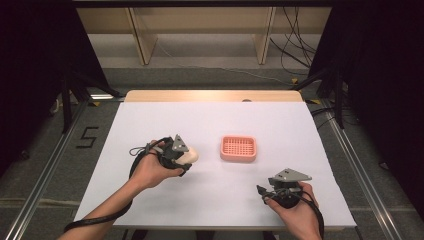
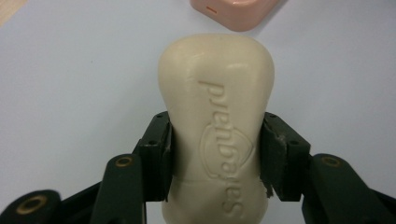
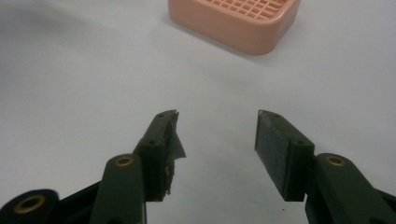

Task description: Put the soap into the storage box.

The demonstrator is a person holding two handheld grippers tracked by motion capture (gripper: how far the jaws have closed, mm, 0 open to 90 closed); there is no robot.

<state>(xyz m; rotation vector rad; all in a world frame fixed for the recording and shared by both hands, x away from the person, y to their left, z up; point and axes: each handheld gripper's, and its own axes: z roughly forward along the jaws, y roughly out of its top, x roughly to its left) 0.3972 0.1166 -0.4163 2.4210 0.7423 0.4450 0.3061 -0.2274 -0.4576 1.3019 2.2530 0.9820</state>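
With the left tongs (image 1: 186, 159) clenched across the waist of the cream soap (image 2: 215, 140), I judge the carrying step to be in hand; the soap sits just left of the pink dish (image 1: 238, 148) on the white bench (image 1: 210, 200). Next I must bring it over the dish's grid and release. The right tongs (image 3: 215, 144) stand released, empty. The left gripper view alone reveals embossed lettering; the right gripper view, a torn pad.
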